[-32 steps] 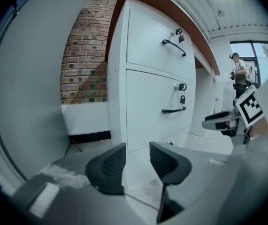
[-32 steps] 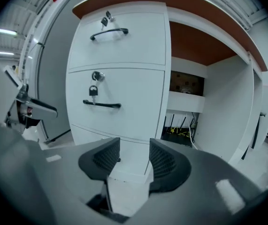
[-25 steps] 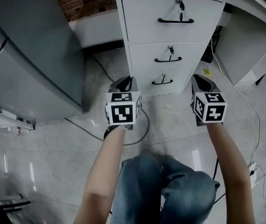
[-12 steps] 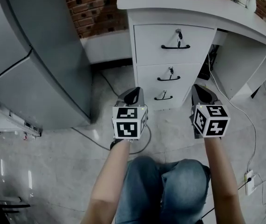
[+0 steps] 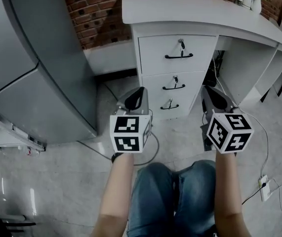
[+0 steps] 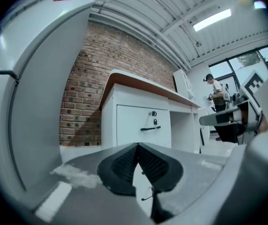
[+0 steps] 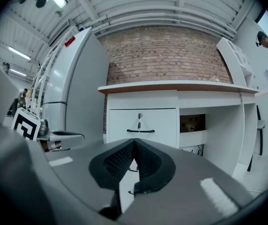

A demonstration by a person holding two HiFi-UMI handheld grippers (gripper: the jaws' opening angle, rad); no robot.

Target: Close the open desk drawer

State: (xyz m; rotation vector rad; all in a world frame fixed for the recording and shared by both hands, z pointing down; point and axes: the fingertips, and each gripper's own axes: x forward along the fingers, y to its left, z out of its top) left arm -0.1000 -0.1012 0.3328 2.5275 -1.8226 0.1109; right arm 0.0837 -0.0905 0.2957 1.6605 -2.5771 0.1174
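Note:
The white desk (image 5: 190,9) has a stack of three drawers, and all three fronts sit flush. The top drawer (image 5: 178,53) has a black handle and a key, as do the middle drawer (image 5: 175,83) and the bottom drawer (image 5: 169,105). My left gripper (image 5: 140,92) hangs shut and empty in front of the stack, well short of it. My right gripper (image 5: 208,90) is level with it, also shut and empty. In the left gripper view the left gripper (image 6: 137,147) points at the top drawer (image 6: 141,125). In the right gripper view the right gripper (image 7: 134,142) faces the same drawer (image 7: 141,123).
A tall grey cabinet (image 5: 32,68) stands at the left, with a brick wall (image 5: 96,14) behind. Cables (image 5: 153,142) lie on the tiled floor, and a power strip (image 5: 264,187) lies at the right. My knees (image 5: 175,191) are below. A person (image 6: 215,87) stands far off.
Both grippers have risen and drawn back a little from the drawers. The head view has lifted, so the desk top now shows. The drawers have not moved.

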